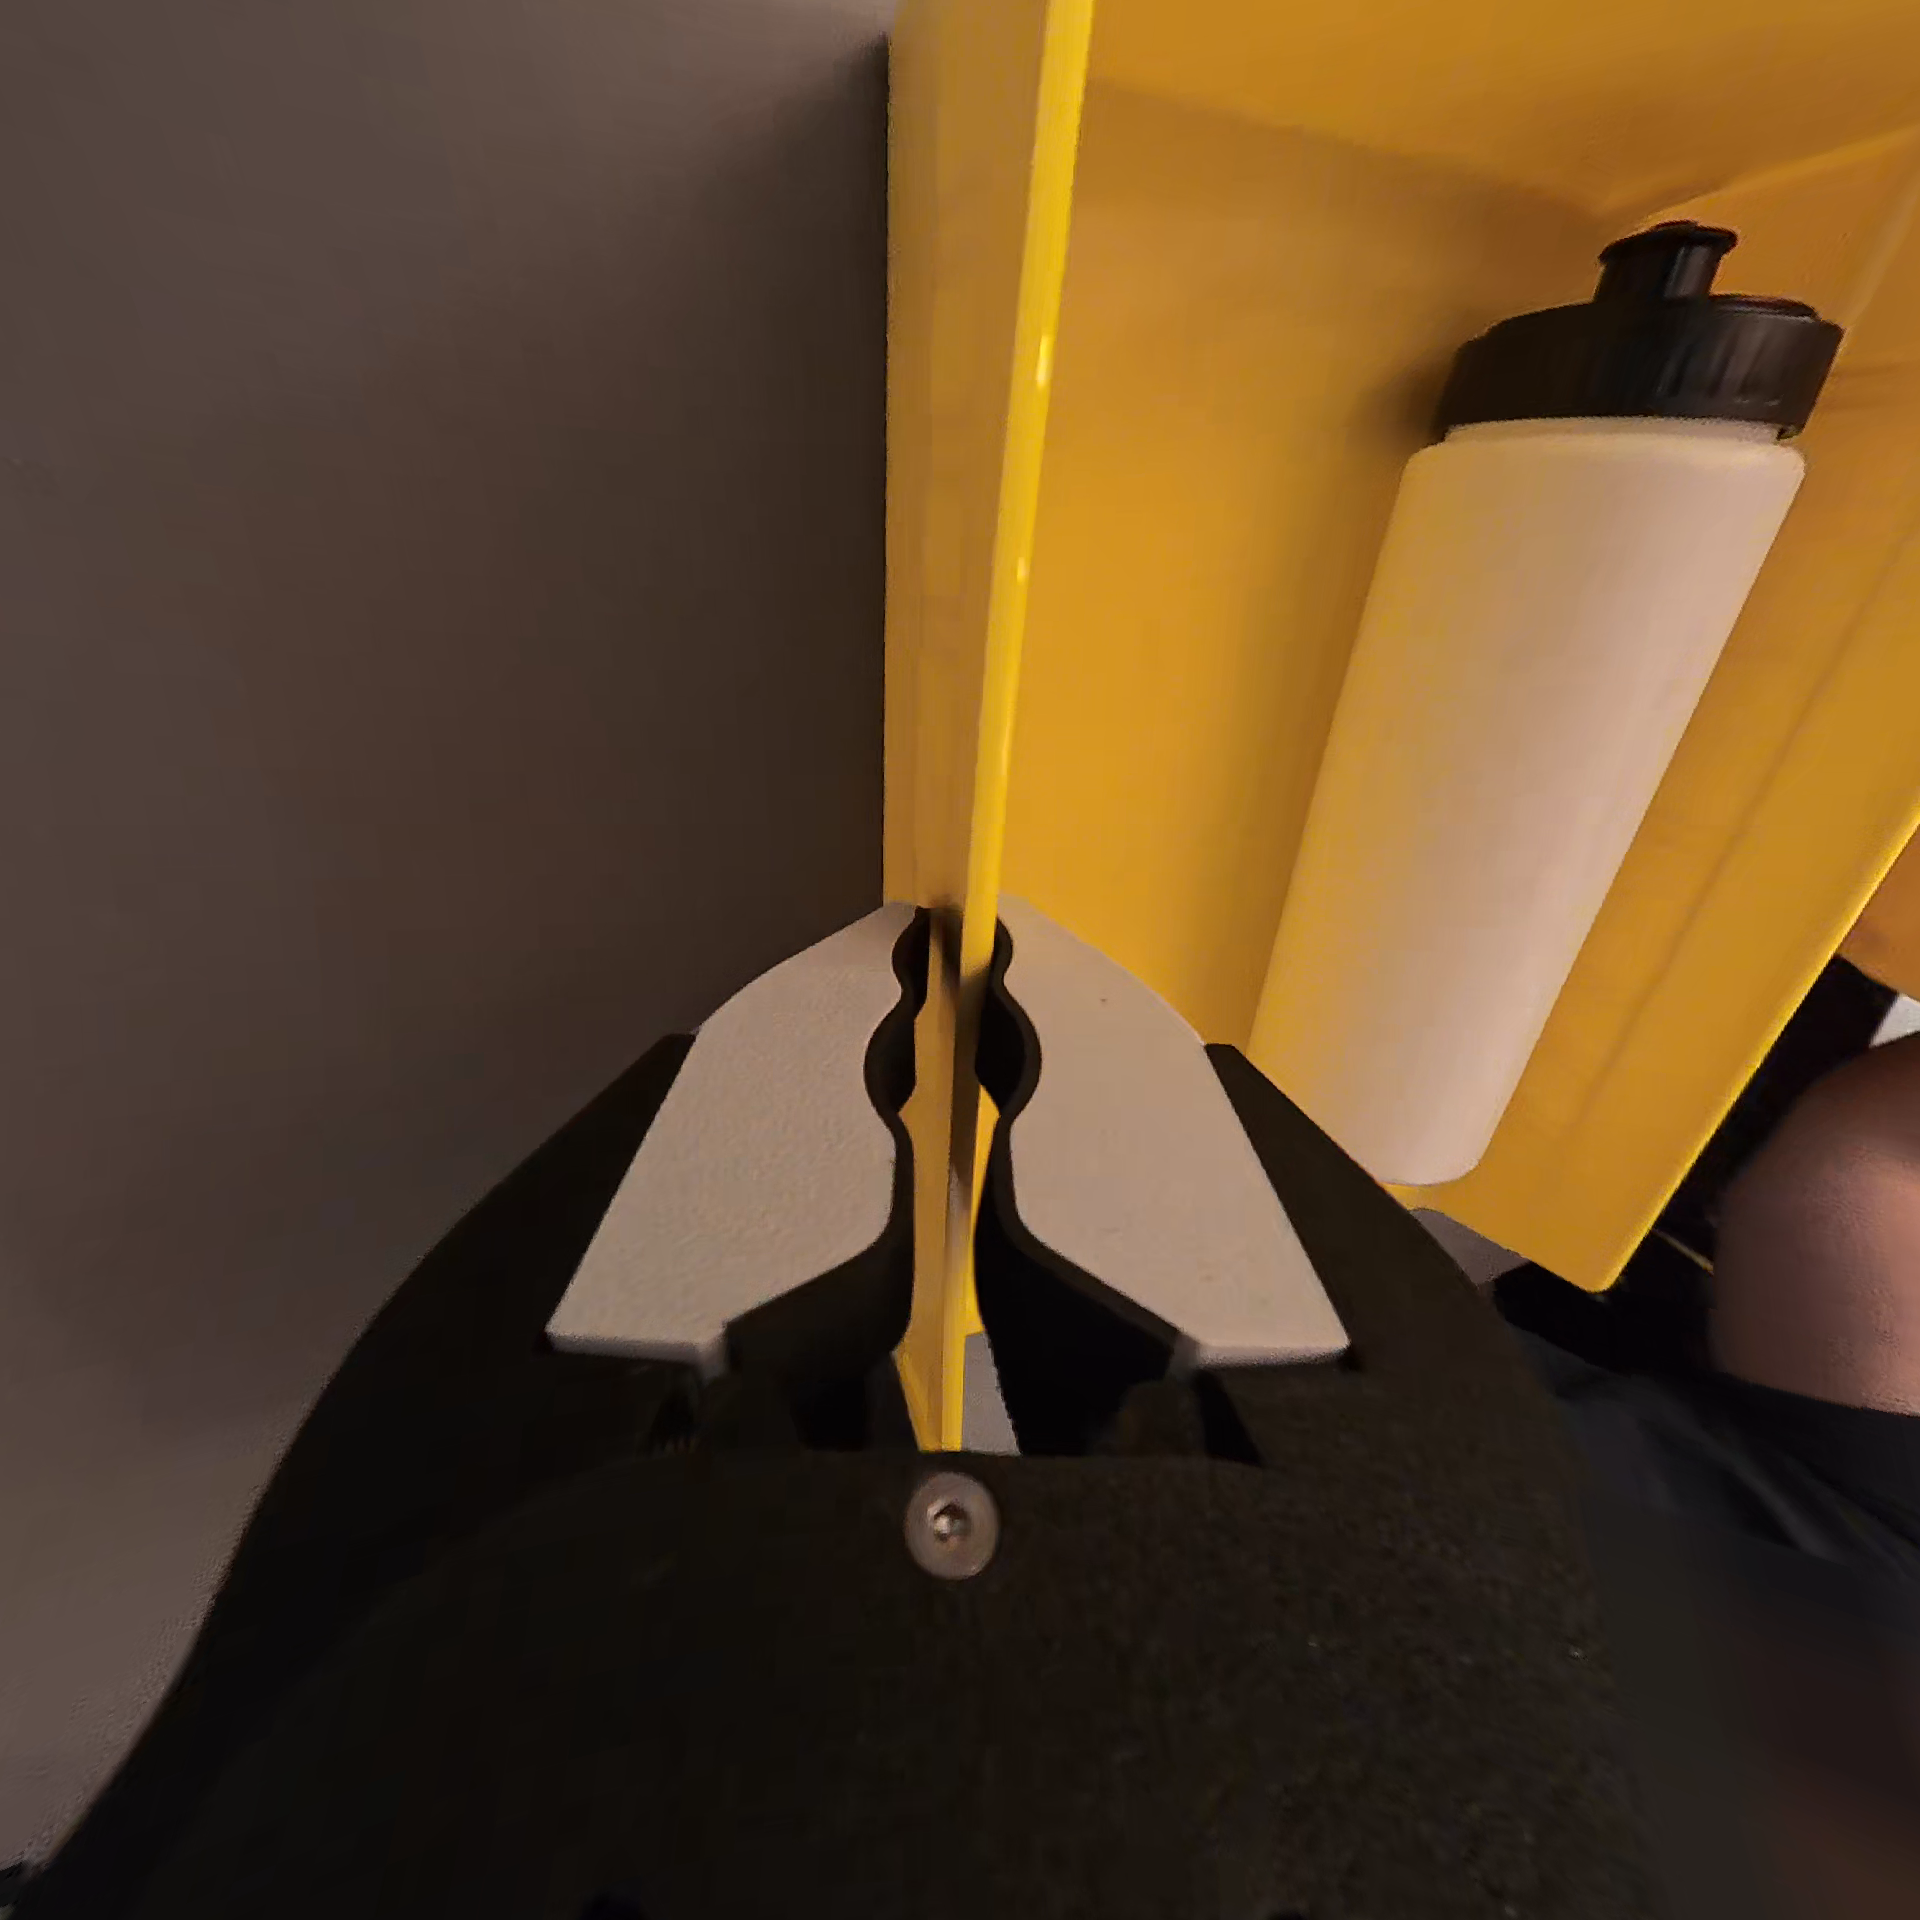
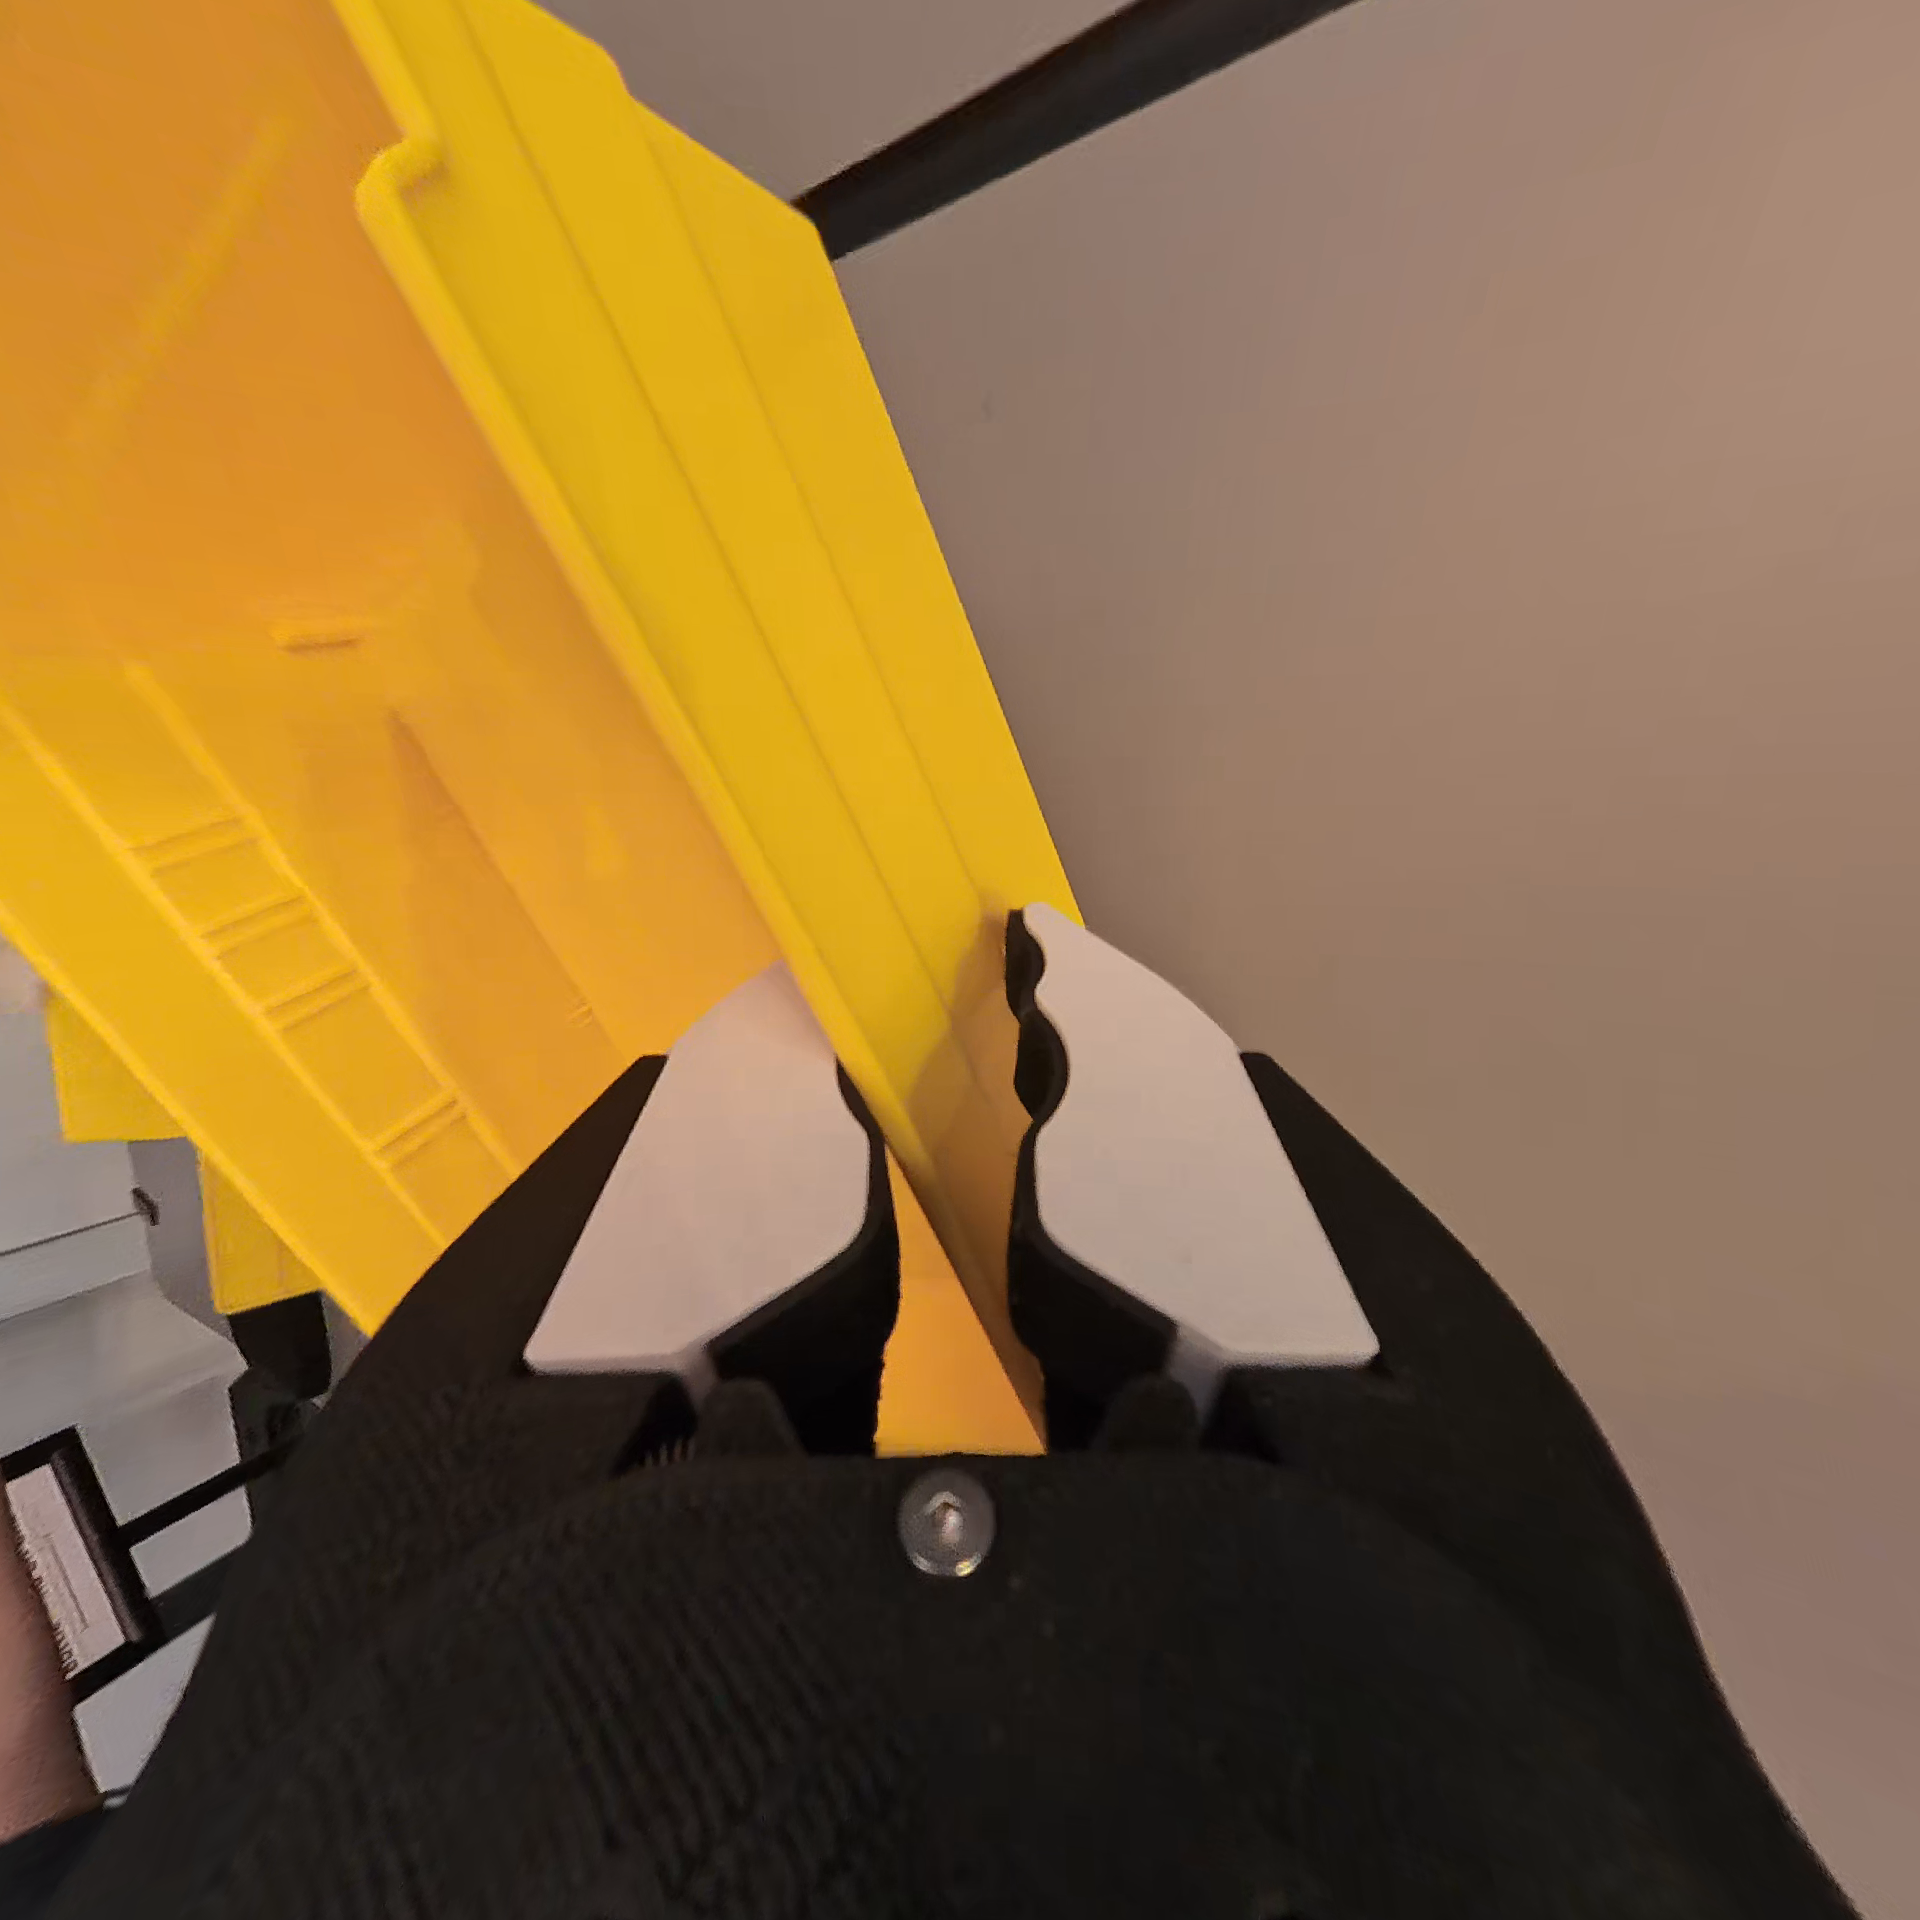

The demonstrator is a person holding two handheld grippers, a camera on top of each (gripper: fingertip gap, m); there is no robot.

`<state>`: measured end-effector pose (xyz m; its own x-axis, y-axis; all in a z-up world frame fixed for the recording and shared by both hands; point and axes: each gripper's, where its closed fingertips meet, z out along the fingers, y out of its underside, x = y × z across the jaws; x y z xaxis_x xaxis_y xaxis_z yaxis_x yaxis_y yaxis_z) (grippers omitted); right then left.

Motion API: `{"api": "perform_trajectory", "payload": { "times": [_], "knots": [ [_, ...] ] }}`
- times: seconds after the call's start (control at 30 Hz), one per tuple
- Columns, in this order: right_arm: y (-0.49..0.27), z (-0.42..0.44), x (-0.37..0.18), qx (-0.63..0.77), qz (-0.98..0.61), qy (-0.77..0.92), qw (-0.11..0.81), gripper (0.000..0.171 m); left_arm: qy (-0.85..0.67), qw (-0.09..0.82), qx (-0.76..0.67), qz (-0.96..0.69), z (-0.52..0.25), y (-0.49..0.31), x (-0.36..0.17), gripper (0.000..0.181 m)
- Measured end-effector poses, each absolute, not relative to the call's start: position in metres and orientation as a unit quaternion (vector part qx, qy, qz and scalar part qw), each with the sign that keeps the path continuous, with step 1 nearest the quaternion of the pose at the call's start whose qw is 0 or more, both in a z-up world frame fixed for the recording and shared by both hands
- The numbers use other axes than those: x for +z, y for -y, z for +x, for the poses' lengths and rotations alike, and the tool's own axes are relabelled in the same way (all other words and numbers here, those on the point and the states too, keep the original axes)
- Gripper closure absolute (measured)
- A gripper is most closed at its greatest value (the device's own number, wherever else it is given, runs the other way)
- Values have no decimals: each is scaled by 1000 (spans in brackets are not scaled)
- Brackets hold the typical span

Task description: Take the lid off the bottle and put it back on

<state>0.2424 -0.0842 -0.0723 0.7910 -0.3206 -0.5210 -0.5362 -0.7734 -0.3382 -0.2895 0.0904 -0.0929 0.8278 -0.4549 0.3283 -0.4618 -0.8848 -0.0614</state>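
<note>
Left wrist view: left gripper (image 1: 954, 935) clamping bin (image 1: 1195, 520) wall, right gripper (image 2: 914, 956) clamping its rim. Bottle (image 1: 1507, 779) lying inside, lid (image 1: 1642, 353) on. Likely light, smooth; grip ribbed lid.

Left gripper (image 1: 954, 920): matte black textured body, two pale grey fingers (image 1: 774, 1132) with wavy black inner pads, and one silver hex screw (image 1: 951, 1529) centred below them. Right gripper (image 2: 914, 940): same build, ribbed black shell, matching fingers (image 2: 1174, 1164) and screw (image 2: 945, 1536). Dark sleeve (image 1: 1756, 1475) at the left view's right edge.
</note>
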Motion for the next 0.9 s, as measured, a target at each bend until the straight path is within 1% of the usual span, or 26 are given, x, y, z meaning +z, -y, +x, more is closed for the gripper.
{"api": "perform_trajectory", "payload": {
  "times": [0.2,0.33,0.4,0.57,0.67,0.77,0.9],
  "knots": [
    [64,209,-101,218,-932,-239,164,150,203,-13,167,965,-365,-107,-92,175],
    [53,196,-114,241,-930,-235,146,146,193,-23,159,968,-401,-111,-91,175],
    [46,200,-114,252,-923,-243,159,144,175,-29,163,970,-414,-114,-91,175],
    [61,209,-107,263,-929,-210,152,141,168,-65,158,971,-437,-126,-90,175],
    [80,212,-97,250,-941,-176,146,149,162,-65,182,968,-439,-121,-86,173],
    [106,211,-100,219,-962,-126,106,156,162,-60,210,962,-440,-111,-82,172],
    [118,201,-100,241,-951,-178,74,154,165,-54,231,957,-443,-94,-76,170]
  ]
}}
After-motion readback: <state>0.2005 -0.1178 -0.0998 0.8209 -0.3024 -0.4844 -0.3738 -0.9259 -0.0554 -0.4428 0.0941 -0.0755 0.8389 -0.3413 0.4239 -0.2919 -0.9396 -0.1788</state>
